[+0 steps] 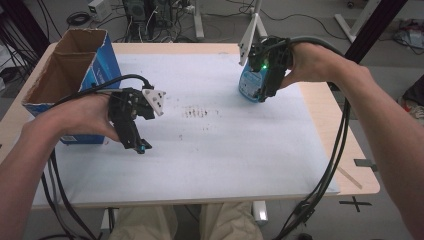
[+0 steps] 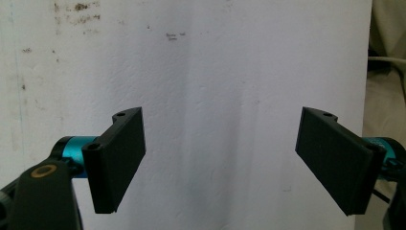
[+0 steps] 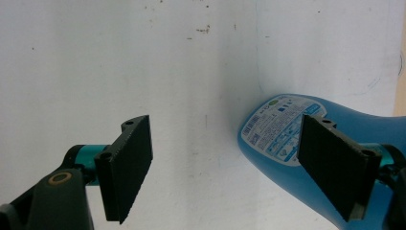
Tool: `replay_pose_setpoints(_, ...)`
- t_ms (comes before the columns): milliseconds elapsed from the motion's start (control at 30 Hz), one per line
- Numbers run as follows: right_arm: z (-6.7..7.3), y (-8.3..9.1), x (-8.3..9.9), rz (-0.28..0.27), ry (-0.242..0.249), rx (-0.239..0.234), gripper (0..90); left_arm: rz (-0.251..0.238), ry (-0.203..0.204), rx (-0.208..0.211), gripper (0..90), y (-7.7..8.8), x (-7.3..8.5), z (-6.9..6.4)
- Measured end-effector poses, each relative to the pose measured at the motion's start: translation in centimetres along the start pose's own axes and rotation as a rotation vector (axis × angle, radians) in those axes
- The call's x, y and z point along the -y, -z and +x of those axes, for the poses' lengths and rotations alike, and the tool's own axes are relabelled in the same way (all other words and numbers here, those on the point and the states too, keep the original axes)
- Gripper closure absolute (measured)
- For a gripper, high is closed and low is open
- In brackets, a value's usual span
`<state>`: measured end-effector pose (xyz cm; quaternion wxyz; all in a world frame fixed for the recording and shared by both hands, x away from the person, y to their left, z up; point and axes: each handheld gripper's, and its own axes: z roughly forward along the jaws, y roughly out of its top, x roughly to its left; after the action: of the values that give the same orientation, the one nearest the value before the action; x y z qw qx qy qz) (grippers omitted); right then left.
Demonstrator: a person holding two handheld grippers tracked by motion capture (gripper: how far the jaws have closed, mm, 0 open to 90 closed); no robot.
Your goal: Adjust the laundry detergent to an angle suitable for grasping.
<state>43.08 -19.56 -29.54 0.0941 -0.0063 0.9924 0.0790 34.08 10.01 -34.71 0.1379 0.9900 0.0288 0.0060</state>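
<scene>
White foam sheeting [image 1: 210, 160] covers most of a pale wooden table [image 1: 367, 182], and beyond the far edge the floor is a tangle of cables and equipment legs. Nearest, at the bottom of the high view, are the person's knees in beige trousers [image 1: 150, 222], with black cables hanging down past the table's front on both sides.

A little farther in, on the left, the left gripper [image 1: 141, 148] is held low over the sheet, tipped down, its grey three-cornered plate facing up. In the left gripper view its jaws stand wide apart with nothing but bare, slightly stained sheet between them. Just behind that hand an open cardboard box [image 1: 67, 70] with blue printed sides stands upright near the table's left edge.

Mid-table there is a patch of dark smudges [image 1: 200, 112] on the sheet.

Farthest, toward the right rear, the right gripper [image 1: 260, 95] points down at a blue plastic bottle [image 3: 287, 143] that lies on the sheet. In the right gripper view the jaws are spread wide; the bottle, with its printed label turned up, lies behind the right-hand jaw and reaches only a little into the gap. I cannot tell whether that jaw touches it; the other jaw is well clear.
</scene>
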Motion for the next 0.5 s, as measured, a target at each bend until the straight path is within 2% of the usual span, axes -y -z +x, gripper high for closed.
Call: replay_pose_setpoints(500, 0.41, 0.43, 0.17, 0.005, -0.001, 0.008, 19.0, -0.008, -0.009, -0.007, 17.5, 0.14, 0.03, 0.03)
